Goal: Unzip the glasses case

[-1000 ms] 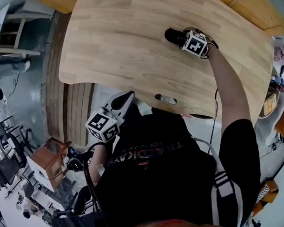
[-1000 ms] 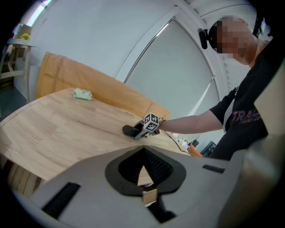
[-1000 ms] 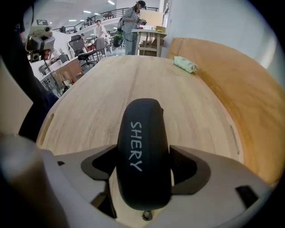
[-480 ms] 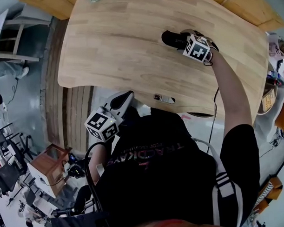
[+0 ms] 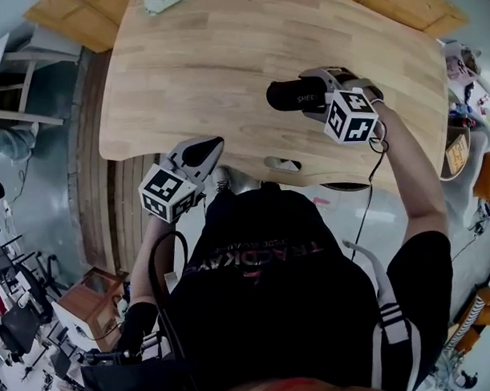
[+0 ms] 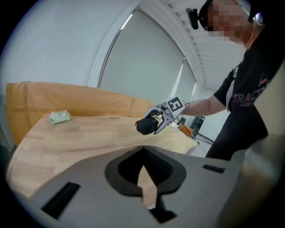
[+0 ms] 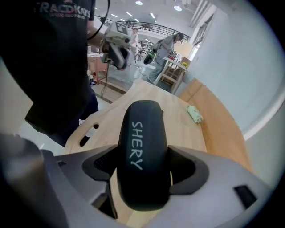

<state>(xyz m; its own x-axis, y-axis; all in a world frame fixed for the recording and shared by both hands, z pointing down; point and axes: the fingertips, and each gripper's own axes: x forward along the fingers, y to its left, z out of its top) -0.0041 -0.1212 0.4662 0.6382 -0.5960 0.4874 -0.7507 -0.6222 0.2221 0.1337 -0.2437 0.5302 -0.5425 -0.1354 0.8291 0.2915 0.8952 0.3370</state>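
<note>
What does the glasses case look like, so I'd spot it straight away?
Find the big light wooden table. Over its right side, the right gripper clamps a black, rounded oblong case in its jaws. The pale word SHERY on it sets it apart; the table's only other small thing, a pale green object, lies at the far edge.

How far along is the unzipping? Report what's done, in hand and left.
Done: the right gripper is shut on the black glasses case, holding it above the table. In hand: the left gripper, shut and empty, hangs by the table's near edge, apart from the case. Left: the whole unzipping; the case looks closed, and no zipper pull shows in any view.
</note>
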